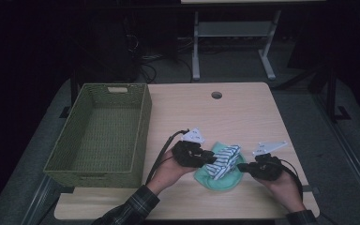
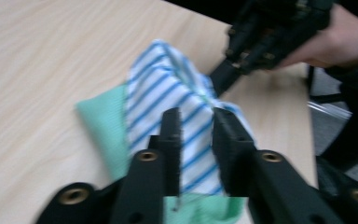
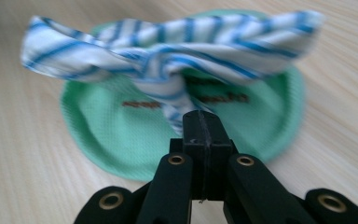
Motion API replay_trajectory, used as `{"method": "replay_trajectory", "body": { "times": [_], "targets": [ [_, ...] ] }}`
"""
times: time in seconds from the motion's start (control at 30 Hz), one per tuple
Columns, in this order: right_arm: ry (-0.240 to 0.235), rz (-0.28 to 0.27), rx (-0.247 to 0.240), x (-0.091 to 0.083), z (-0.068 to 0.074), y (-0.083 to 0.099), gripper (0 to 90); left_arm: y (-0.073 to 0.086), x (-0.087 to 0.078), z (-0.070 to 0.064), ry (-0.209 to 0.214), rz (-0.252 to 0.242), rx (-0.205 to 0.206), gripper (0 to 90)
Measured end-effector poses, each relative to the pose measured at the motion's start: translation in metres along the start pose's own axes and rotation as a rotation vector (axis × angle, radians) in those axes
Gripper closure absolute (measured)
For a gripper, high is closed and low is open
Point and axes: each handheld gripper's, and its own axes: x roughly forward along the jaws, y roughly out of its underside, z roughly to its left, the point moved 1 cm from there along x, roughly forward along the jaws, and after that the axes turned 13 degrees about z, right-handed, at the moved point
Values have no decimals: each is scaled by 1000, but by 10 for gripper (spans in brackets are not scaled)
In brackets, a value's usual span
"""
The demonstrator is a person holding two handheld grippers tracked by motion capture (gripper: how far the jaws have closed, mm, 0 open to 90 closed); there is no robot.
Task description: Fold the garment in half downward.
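Note:
A blue-and-white striped cloth lies bunched on a round green cloth near the table's front edge. My left gripper comes at it from the left. In the left gripper view its jaws are closed on a thick fold of the striped cloth, with the green cloth beneath. My right gripper comes from the right. In the right gripper view its jaws are pressed together on a twisted bit of the striped cloth, which stretches above the green cloth.
A green woven basket with nothing in it stands on the left part of the wooden table. A round cable hole sits near the far edge. Beyond the table are desk legs and cables on a dark floor.

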Motion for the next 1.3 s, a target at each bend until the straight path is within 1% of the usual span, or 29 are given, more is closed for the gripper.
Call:
{"method": "replay_trajectory", "body": {
  "times": [0.1,0.13,0.17,0.23,0.27,0.33,0.43,0.53,0.57,0.6,0.63,0.7,0.77,0.87,0.9,0.93,0.97,1.0,1.07,1.13,1.17,1.2,1.23,1.3],
  "targets": [
    [-3,2,-28,7,5,-6,899,2,2,10,-16,7,-28,795],
    [-7,2,-23,8,6,-8,899,3,5,14,-19,11,-37,799],
    [-10,0,-38,11,6,-10,898,3,9,17,-19,16,-51,802],
    [-18,1,-34,14,8,-13,899,3,17,21,-21,35,-58,802],
    [-17,-4,-44,16,7,-14,899,3,23,23,-23,51,-56,803],
    [-26,-10,-40,19,9,-18,898,1,30,23,-27,69,-52,803],
    [-36,-22,-41,26,12,-25,899,1,33,24,-30,83,-48,803],
    [-41,-28,-57,32,14,-32,899,2,32,25,-28,82,-46,811],
    [-43,-35,-61,33,15,-35,899,2,32,25,-20,68,-49,812],
    [-47,-45,-54,35,17,-38,898,1,31,24,-18,66,-45,821],
    [-46,-50,-63,35,17,-40,899,1,30,24,-20,66,-42,821],
    [-39,-60,-65,37,19,-44,899,1,30,22,-20,63,-36,829],
    [-43,-71,-59,39,20,-45,899,0,29,20,-21,60,-26,837],
    [-47,-89,-57,37,19,-44,899,-1,30,16,-12,38,-26,845],
    [-46,-94,-53,36,19,-44,899,-1,29,15,-12,40,-18,850],
    [-42,-107,-61,35,19,-43,899,-2,28,13,-13,29,-14,856],
    [-50,-113,-56,33,18,-42,899,-3,28,11,-14,25,-7,860],
    [-58,-110,-53,32,16,-40,898,-4,29,10,-10,32,2,859],
    [-57,-100,-47,32,16,-39,898,-4,33,7,0,47,1,857],
    [-45,-80,-46,33,14,-36,898,-3,40,7,7,60,-3,856],
    [-31,-66,-44,34,14,-34,899,-3,42,7,9,65,-3,856],
    [-28,-56,-38,33,13,-33,898,-2,46,7,11,78,1,856],
    [-18,-41,-34,32,12,-29,898,-2,49,6,13,91,6,856],
    [-6,-31,-9,25,8,-21,898,-1,55,4,18,110,9,856]
  ]
}}
